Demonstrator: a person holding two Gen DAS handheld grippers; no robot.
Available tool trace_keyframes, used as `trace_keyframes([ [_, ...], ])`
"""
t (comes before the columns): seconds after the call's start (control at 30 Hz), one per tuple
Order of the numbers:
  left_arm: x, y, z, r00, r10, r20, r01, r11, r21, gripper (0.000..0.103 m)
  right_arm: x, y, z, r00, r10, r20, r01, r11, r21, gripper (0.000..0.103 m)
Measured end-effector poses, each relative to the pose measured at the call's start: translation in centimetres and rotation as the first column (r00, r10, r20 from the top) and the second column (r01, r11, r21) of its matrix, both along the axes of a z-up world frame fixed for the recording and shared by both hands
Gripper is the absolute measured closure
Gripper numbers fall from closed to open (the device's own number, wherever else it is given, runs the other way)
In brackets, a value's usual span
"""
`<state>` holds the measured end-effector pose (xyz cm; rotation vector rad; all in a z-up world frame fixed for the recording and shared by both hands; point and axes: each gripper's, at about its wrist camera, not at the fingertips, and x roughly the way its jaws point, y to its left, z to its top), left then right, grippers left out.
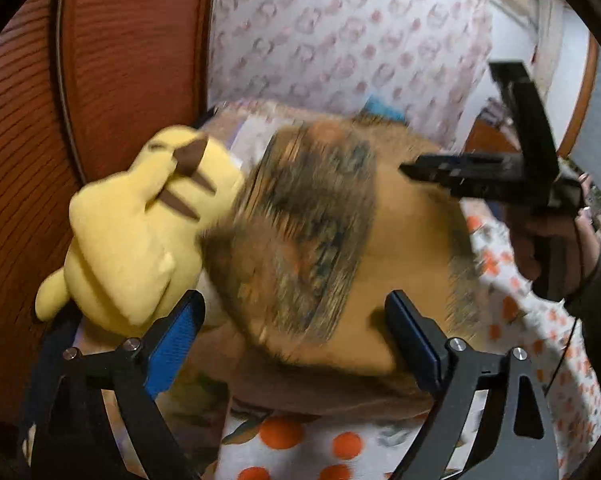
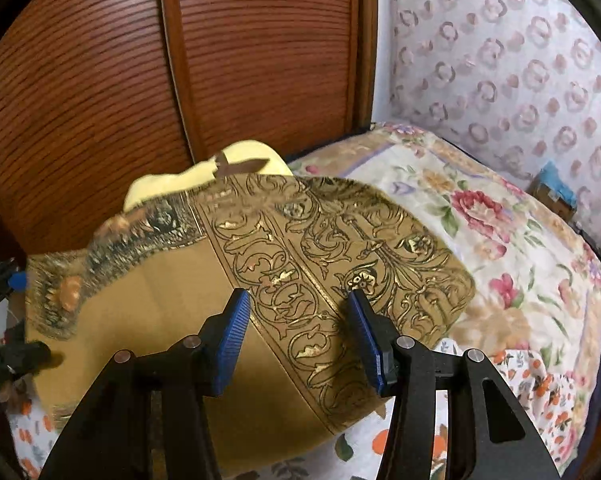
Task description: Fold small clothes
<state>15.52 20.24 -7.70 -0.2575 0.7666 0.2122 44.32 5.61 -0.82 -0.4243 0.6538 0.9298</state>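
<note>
A tan garment (image 2: pixel 148 300) with a black-and-gold scroll print lies spread on the bed; it looks blurred in the left wrist view (image 1: pixel 412 240). My left gripper (image 1: pixel 296 332) stands wide open over its near edge, with cloth below the gap and nothing pinched. My right gripper (image 2: pixel 298 332) is open over the printed band, its blue pads (image 2: pixel 232 336) clear of the cloth. In the left wrist view a person's hand (image 1: pixel 548 248) holds the right gripper at the far right.
A yellow plush toy (image 1: pixel 140 240) rests against the garment's far left edge, next to brown louvred doors (image 2: pixel 260 60). Orange-spotted sheet (image 1: pixel 300 440) and a floral blanket (image 2: pixel 500 240) cover the bed. A blue-topped box (image 2: pixel 556 196) sits by the patterned wall (image 2: pixel 500 60).
</note>
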Motion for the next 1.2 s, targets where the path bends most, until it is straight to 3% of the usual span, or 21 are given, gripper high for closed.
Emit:
trace_keyframes([
  [0.17, -0.5, 1.2, -2.3, 0.997, 0.044, -0.057, -0.043, 0.999, 0.008, 0.011, 1.0, 1.4, -1.7, 1.0, -0.019, 0.024, 0.019, 1.0, -0.002, 0.045],
  [0.47, -2.0, 0.4, -0.7, 0.999, 0.035, 0.008, -0.035, 0.999, 0.018, 0.011, -1.0, 1.3, -1.0, 0.996, -0.074, 0.053, 0.074, 0.997, 0.0, 0.044],
  [0.7, -3.9, -0.9, 2.1, 0.996, 0.012, 0.087, -0.015, 0.999, 0.035, 0.011, -6.0, -2.0, 0.2, 0.997, -0.07, 0.041, 0.067, 0.996, 0.062, 0.044],
  [0.83, -4.8, -2.0, 3.4, 0.993, -0.005, 0.121, -0.001, 0.999, 0.049, 0.0, -8.6, -4.2, 0.9, 0.996, -0.08, 0.04, 0.076, 0.992, 0.098, 0.044],
  [1.2, -7.0, -6.5, 5.7, 0.978, -0.083, 0.192, 0.067, 0.994, 0.085, 0.0, -16.5, -11.6, 2.2, 0.984, -0.164, 0.073, 0.149, 0.974, 0.17, 0.044],
])
